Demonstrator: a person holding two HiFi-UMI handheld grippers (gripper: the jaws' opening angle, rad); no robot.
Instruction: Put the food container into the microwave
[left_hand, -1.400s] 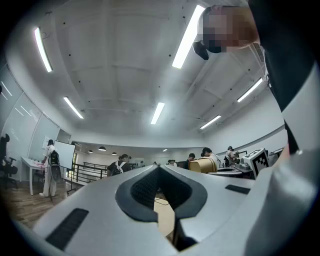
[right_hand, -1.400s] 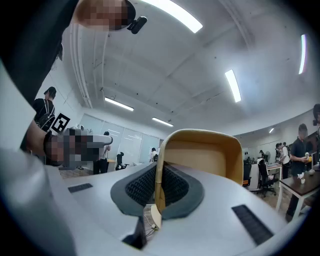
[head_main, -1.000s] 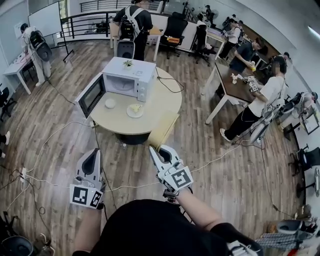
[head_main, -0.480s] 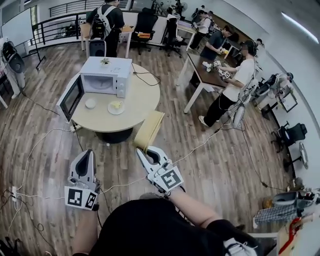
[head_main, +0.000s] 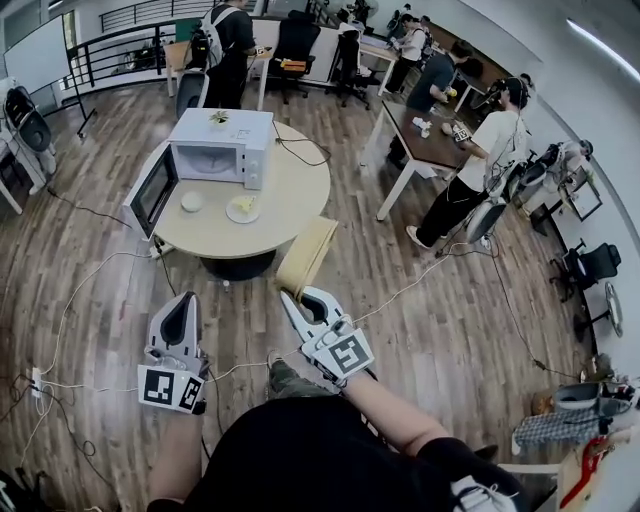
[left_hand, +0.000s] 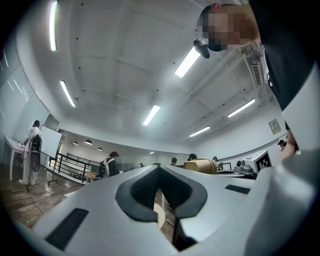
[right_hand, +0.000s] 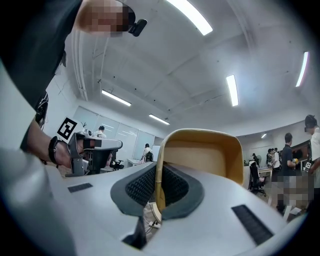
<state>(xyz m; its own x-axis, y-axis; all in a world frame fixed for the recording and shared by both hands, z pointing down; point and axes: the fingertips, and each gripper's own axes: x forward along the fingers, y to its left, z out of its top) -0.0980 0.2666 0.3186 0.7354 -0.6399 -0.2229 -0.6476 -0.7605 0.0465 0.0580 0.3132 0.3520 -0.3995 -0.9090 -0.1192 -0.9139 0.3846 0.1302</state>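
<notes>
Though thin-walled, tan rectangular food container (head_main: 305, 258)

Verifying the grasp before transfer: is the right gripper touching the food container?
Touching. The right gripper view shows the right gripper with its jaws clamped on the side wall of the food container, no gap.

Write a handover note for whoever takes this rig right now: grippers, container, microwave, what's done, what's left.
Right gripper: shut on the wall of the food container, which is held in the air on the near side of the table.
Left gripper: shut, empty.
Microwave: on the round table, door open.
Also on the table, in front of it: a plate with food and a small white dish.
Done: container in hand, door open.
Left: carry the container over, set it inside, release.
</notes>
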